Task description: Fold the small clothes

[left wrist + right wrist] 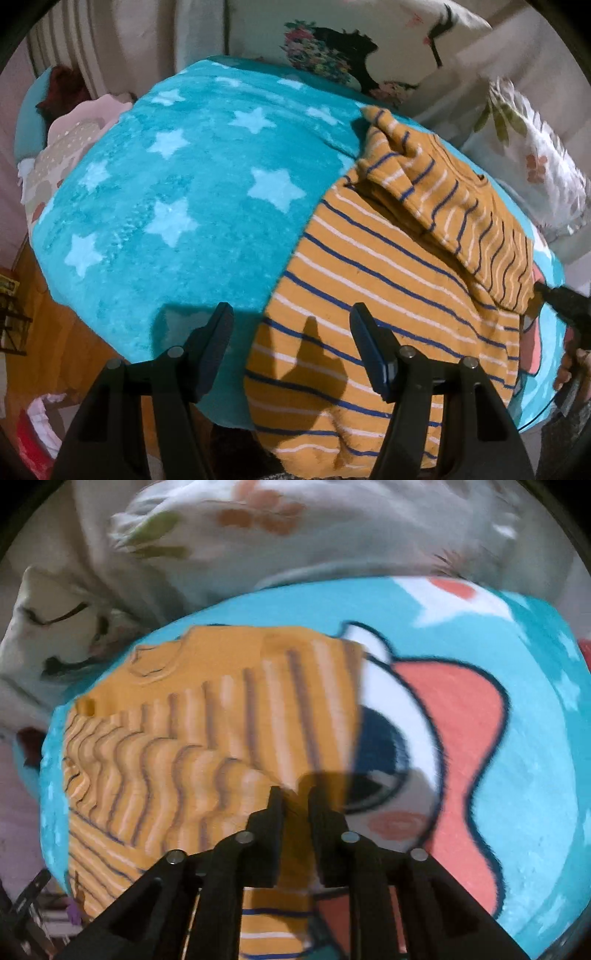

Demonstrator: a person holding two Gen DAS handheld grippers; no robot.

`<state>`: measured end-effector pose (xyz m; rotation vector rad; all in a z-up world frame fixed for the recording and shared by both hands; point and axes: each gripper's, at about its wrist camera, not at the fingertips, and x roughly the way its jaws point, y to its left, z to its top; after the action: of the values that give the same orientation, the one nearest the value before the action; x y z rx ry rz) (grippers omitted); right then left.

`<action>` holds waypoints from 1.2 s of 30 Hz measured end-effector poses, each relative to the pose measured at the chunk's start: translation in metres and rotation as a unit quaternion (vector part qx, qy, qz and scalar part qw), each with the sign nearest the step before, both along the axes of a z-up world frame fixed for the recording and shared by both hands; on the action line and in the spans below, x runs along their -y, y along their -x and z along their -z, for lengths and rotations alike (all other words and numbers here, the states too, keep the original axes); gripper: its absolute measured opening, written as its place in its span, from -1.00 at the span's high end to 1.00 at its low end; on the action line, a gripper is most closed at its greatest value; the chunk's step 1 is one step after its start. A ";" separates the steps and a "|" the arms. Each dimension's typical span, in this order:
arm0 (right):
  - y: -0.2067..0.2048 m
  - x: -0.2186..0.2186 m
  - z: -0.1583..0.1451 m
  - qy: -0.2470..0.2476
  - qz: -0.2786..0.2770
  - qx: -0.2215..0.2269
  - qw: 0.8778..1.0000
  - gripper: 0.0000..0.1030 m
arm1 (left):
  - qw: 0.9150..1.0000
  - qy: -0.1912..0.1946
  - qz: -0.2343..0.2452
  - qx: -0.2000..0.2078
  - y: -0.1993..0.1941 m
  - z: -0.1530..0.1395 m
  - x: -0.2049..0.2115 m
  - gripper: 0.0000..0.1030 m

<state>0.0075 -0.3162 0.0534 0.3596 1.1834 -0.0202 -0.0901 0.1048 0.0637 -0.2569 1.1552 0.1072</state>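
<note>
Striped shirt (369, 295) lies on the teal star blanket (177, 206), one sleeve (461, 206) folded across the body. My right gripper (295, 797) is pinched narrow on the sleeve's edge; my left gripper (291, 325) hangs wide over the hem, holding nothing. Knit looks light, limp, grippy: I judge hems and seams the best holds.

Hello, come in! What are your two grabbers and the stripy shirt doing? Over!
Left gripper open above stripy shirt. Right gripper shut on shirt's folded-over edge. Teal star blanket underneath; nothing in the way.
</note>
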 end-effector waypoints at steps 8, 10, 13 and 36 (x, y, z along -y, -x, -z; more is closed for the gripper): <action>-0.004 -0.056 -0.054 -0.025 -0.066 0.087 0.994 0.24 | 0.999 -0.001 0.037 0.000 -0.032 0.004 0.015 -0.25; -0.018 -0.092 -0.059 -0.058 -0.116 0.084 0.988 0.24 | 0.999 0.003 0.052 0.013 -0.052 0.005 0.016 -0.25; -0.038 -0.136 -0.066 -0.063 -0.166 0.080 0.981 0.23 | 0.997 0.032 0.069 0.026 -0.093 0.013 0.014 -0.25; -0.227 -0.398 0.044 0.171 -0.376 -0.095 0.906 0.38 | 0.982 0.168 0.082 0.003 -0.173 0.063 0.002 0.71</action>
<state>0.2341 0.0822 0.0096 -0.4338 1.4203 0.4136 0.0826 0.1023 0.0009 -0.4583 1.1820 -0.2350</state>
